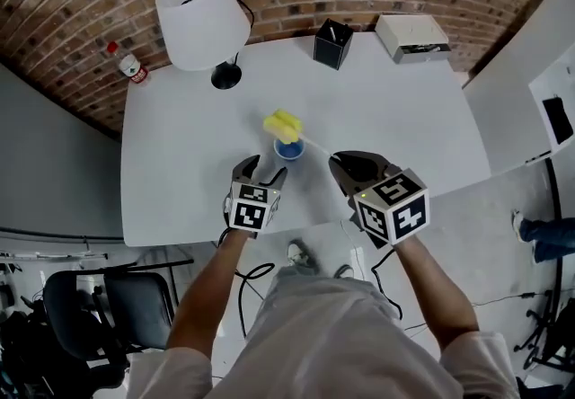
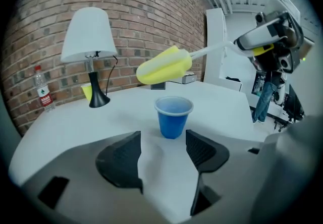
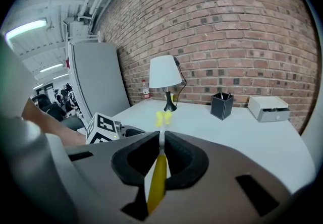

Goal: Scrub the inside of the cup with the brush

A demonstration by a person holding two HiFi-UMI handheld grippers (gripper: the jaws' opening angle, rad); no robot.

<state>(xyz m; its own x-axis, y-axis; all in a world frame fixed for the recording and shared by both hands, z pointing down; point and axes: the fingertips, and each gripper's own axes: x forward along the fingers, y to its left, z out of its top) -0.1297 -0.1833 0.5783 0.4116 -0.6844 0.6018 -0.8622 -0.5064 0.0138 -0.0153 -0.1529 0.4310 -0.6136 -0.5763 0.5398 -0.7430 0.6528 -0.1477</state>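
Left tongs (image 2: 162, 152) are wide open, with nothing between the pads. We see only bare table (image 1: 180, 164) through the gap. The blue cup (image 2: 173, 117) stands upright on the table just ahead of those jaws, lined up with the gap and not touched.

Right tongs (image 3: 162, 140) are clamped narrow on the brush (image 2: 164, 65) handle. The yellow grip runs back between the pads and the white stem comes out past the tips. From there the stem reaches across toward the left tongs. The yellow sponge head hangs above the cup, outside it and off to the far side of the rim.

We can see the cup's blue inner wall in the left gripper view. In the head view the cup sits between the two sets of tips, nearer the left ones.

Well beyond the right tongs is a black square holder (image 1: 332, 45) with thin items sticking out of the top. We can't tell what they are. A white box (image 1: 411, 36) sits near it, closed. Well beyond the left tongs are a white lamp (image 1: 202, 20) and a small bottle (image 1: 130, 65) at the table edge.
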